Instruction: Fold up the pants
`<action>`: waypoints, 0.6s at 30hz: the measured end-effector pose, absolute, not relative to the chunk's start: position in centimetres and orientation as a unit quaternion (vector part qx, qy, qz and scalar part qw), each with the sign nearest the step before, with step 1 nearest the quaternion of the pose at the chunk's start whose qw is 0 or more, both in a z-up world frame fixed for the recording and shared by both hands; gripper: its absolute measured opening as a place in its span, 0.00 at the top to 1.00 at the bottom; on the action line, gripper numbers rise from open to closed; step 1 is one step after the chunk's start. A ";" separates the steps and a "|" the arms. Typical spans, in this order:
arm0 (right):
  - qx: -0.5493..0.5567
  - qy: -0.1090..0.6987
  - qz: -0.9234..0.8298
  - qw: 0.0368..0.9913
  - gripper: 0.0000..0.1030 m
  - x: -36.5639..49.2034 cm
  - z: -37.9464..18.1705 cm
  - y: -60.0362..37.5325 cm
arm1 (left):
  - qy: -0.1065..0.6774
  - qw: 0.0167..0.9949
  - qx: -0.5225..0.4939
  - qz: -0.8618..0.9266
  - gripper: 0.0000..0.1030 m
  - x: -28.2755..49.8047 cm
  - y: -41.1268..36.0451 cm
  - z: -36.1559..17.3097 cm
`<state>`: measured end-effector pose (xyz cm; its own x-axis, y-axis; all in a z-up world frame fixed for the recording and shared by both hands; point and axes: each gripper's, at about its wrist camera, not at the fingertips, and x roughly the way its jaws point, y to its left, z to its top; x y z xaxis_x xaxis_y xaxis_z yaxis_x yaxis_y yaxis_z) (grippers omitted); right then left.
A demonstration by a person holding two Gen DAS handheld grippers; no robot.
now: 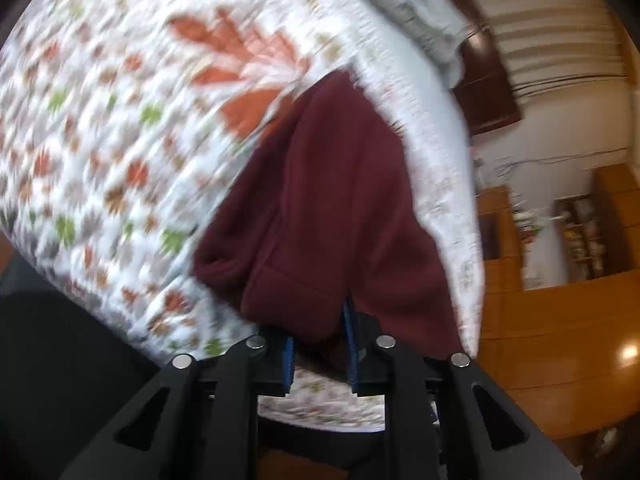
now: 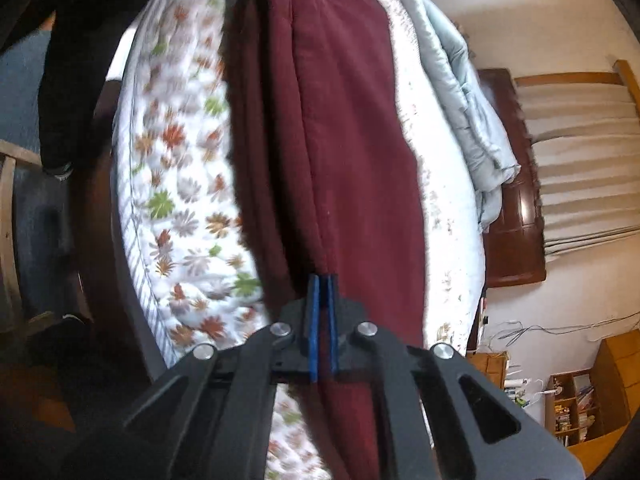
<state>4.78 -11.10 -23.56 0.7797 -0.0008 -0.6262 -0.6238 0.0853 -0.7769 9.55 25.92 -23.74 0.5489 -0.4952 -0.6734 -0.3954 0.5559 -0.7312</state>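
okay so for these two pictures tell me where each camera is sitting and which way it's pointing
Left wrist view: sits on the left claw, looking forward along its blue fingers at bunched maroon pants on a floral quilt; the fingers stand apart with fabric between them.
Right wrist view: sits on the right claw, looking along the length of the pants; its fingers are pinched nearly together on a fabric edge.
Shared: the pants, quilt, a pale blue blanket and the wooden shelves.

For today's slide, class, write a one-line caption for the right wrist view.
Right gripper with jaws shut on maroon pants stretched along a floral quilt.
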 end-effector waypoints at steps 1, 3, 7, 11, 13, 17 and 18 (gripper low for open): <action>-0.644 0.233 0.219 0.695 0.93 4.6 -23.7 -11.1 | 0.471 0.742 -0.476 -0.026 0.76 9.3 26.0 -23.9; -0.628 0.225 0.219 0.712 0.74 4.1 -22.2 -11.5 | 0.466 0.747 -0.474 -0.026 0.71 9.1 26.0 -23.3; -0.582 0.236 0.162 0.761 0.64 4.0 -17.2 -17.2 | 0.436 0.809 -0.393 0.010 0.59 7.6 25.9 -18.9; -0.562 0.300 0.056 0.769 0.65 6.3 -15.7 -27.1 | 0.397 0.868 -0.300 -0.002 0.39 7.3 23.0 -14.3; -0.566 0.331 0.020 0.755 0.65 7.5 -16.4 -31.9 | 0.400 0.871 -0.284 -0.031 0.38 8.5 21.4 -13.9; -0.584 0.364 0.015 0.725 0.68 8.9 -18.6 -37.3 | 0.448 0.853 -0.261 -0.058 0.35 12.1 18.2 -15.9; -0.586 0.365 0.017 0.723 0.68 9.3 -19.1 -37.8 | 0.465 0.844 -0.261 -0.053 0.35 12.7 17.8 -16.8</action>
